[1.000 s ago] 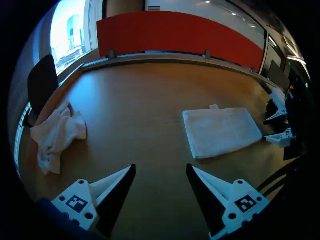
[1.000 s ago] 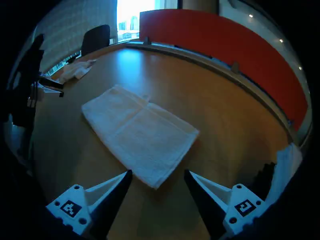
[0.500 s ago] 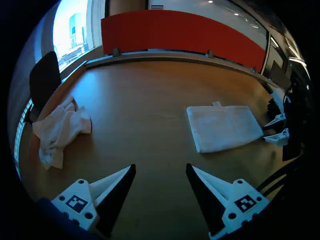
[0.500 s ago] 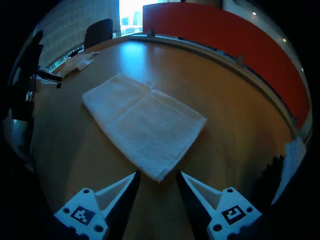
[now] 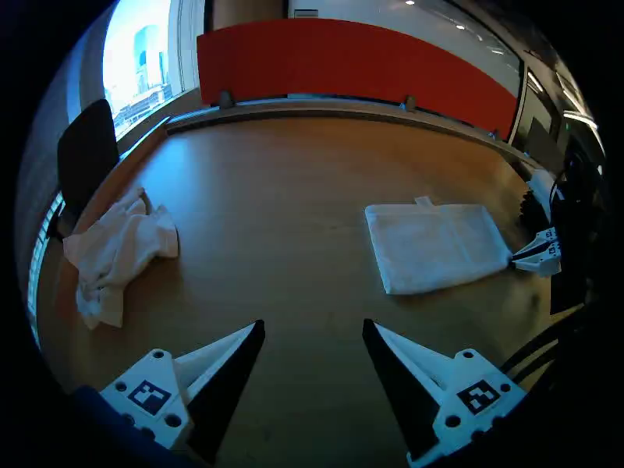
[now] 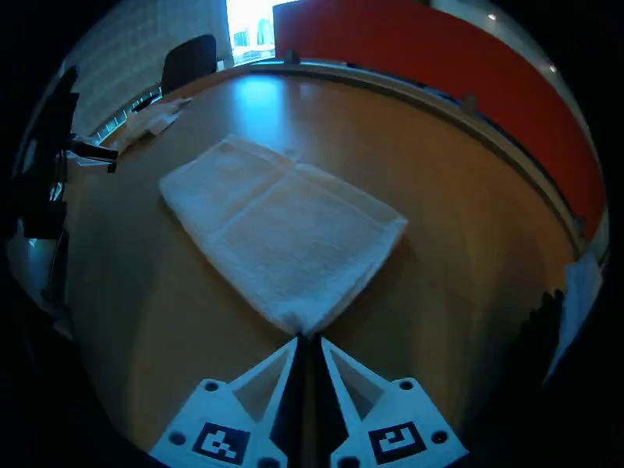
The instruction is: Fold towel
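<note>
A white towel (image 6: 288, 234), folded into a flat rectangle, lies on the wooden table (image 6: 437, 210). My right gripper (image 6: 308, 339) is shut, its fingertips pinching the towel's nearest corner. In the left gripper view the same towel (image 5: 433, 246) lies right of centre, with the right gripper (image 5: 538, 253) at its far right corner. My left gripper (image 5: 312, 321) hovers open over bare table, well short of the towel, nothing between its fingers. The left gripper (image 6: 90, 152) also shows small at the far left of the right gripper view.
A crumpled white towel (image 5: 117, 253) lies near the table's left edge, beside a dark chair (image 5: 82, 160). A red partition (image 5: 351, 58) runs along the table's far side. Dark equipment and a white object (image 6: 581, 288) sit at the right edge.
My right gripper moved forward and closed from open onto the folded towel's near corner. The left gripper stayed open and shifted only slightly.
</note>
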`<state>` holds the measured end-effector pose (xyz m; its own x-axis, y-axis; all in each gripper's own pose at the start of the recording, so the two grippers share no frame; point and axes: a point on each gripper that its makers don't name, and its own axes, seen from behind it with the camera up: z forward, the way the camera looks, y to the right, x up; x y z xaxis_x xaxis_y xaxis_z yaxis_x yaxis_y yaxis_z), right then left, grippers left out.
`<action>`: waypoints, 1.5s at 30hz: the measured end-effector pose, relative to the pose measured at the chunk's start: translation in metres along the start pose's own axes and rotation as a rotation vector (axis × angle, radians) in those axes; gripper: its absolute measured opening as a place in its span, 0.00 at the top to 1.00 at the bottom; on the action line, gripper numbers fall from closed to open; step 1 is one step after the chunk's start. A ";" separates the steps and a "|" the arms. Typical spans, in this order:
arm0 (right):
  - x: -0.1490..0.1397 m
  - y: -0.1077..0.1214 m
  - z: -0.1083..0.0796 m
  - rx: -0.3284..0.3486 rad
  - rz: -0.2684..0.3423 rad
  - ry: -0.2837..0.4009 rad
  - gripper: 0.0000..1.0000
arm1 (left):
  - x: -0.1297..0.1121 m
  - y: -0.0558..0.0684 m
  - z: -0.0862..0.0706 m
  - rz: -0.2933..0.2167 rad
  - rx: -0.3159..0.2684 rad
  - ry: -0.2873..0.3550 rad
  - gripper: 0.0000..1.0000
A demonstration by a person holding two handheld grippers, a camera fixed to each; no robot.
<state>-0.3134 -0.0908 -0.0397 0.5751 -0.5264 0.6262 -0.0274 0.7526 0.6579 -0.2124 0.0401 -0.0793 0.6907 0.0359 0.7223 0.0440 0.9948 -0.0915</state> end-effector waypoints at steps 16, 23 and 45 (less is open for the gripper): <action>0.035 -0.002 -0.018 -0.026 -0.019 0.063 0.91 | 0.001 -0.006 -0.004 0.001 0.003 0.002 0.07; 0.071 -0.002 -0.030 -0.040 -0.059 0.111 0.91 | 0.001 -0.007 -0.006 -0.008 0.003 0.007 0.07; 0.155 -0.027 -0.041 -0.025 -0.188 0.202 0.93 | 0.003 -0.010 -0.012 -0.013 0.000 0.019 0.07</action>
<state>-0.1902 -0.1763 0.0222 0.7199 -0.5702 0.3958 0.1144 0.6599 0.7426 -0.2018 0.0286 -0.0843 0.7039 0.0207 0.7100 0.0532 0.9952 -0.0818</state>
